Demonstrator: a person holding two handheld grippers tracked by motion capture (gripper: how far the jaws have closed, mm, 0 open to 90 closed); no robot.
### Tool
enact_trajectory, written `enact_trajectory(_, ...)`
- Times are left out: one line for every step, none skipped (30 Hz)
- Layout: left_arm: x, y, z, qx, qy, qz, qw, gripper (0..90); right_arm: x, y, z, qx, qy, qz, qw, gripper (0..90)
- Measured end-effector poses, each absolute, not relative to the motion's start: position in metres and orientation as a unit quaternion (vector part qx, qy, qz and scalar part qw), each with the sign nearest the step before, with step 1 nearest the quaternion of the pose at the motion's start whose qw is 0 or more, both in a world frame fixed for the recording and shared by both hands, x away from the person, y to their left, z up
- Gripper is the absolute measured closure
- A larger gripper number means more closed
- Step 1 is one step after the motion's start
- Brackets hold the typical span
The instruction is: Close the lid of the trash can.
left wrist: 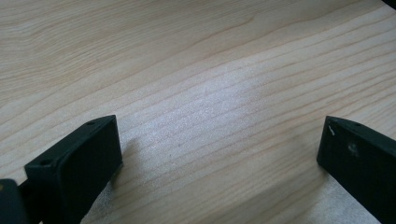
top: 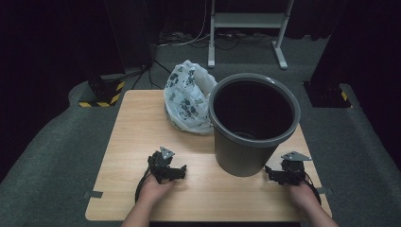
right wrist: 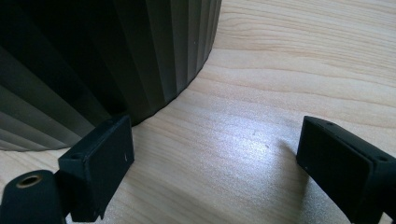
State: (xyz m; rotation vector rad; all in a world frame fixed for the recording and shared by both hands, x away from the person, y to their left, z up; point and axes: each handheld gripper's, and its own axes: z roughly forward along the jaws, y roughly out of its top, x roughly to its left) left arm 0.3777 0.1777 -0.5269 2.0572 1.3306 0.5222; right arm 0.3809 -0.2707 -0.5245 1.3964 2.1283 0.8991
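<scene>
- Table [top: 142, 142]: wooden, bears everything below.
- Bin [top: 254, 124]: grey, ribbed, upright, empty, right of centre.
- Bag [top: 188, 97]: printed plastic, crumpled, touching the bin's far-left side.
- Left gripper [top: 182, 171]: jaws wide apart, empty, low over bare wood.
- Right gripper [top: 270, 172]: jaws apart, empty, just beside the bin's base.
- Step: probably starting; next, reach for the bag.

No words, numbers or brand marks can be read. The bag [top: 188, 97] carries a dark printed pattern — too small to make out (no letters discernible) — and the bin [top: 250, 127] is plain.
</scene>
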Motion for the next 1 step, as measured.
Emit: enact_trajectory(0.3783, 0.1776, -0.5270, 0.780, 0.503, 0.198, 0.315, 0.0, 0.3807, -0.2705, -0.5245, 0.505, 0.769, 0.325, 0.220, 10.8)
